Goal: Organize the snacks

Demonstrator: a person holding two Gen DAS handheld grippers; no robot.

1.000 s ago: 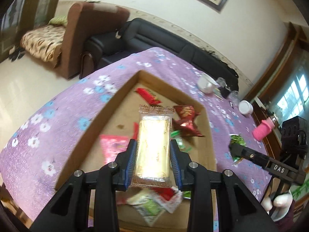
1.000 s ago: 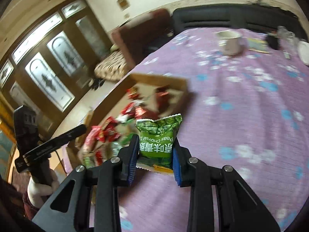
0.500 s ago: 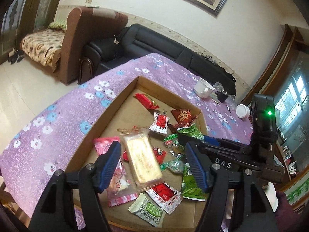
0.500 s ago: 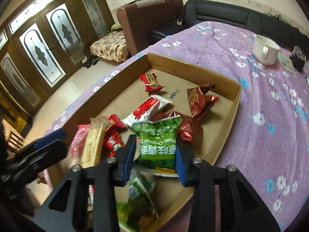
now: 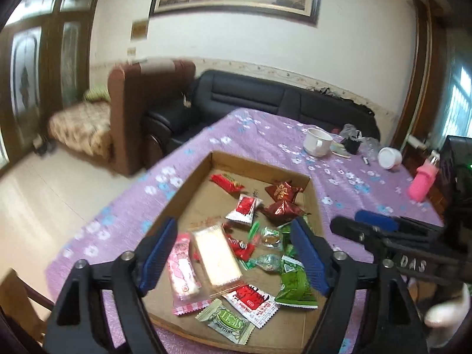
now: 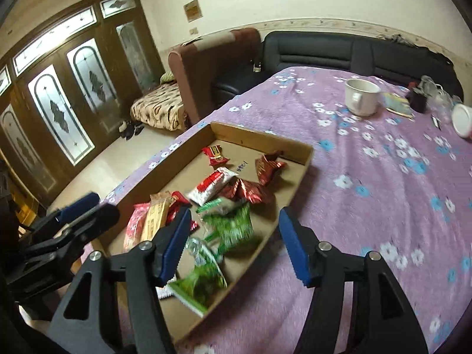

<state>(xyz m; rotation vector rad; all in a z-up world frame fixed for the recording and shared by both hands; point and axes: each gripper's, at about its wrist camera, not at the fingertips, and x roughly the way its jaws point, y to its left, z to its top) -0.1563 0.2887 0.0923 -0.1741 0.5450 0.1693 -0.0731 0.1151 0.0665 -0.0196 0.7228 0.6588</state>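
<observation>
A shallow cardboard tray [image 5: 194, 177] [image 6: 306, 156] on the purple flowered table holds several snack packets. My left gripper [image 5: 233, 256] is open and empty above the tray's near end; the clear-wrapped yellow cake [image 5: 216, 258] lies in the tray below it, beside a pink packet [image 5: 183, 268]. My right gripper [image 6: 233, 244] is open and empty above the tray's near right side; the green pea packet [image 6: 236, 230], blurred, is in the tray below it. Red packets [image 5: 244, 209] [image 6: 211, 184] lie mid-tray. The right gripper also shows in the left wrist view [image 5: 374, 224], at the right.
A white mug [image 5: 317, 146] [image 6: 361, 97], a white cup [image 5: 389, 159], a pink bottle [image 5: 421, 184] and small clutter stand at the table's far end. A black sofa [image 6: 339, 53] and brown armchair [image 5: 129, 112] are beyond the table.
Both grippers opened: the left let the yellow cake drop into the tray, then the right moved over the tray and released the green pea packet. Both have pulled back and up.
</observation>
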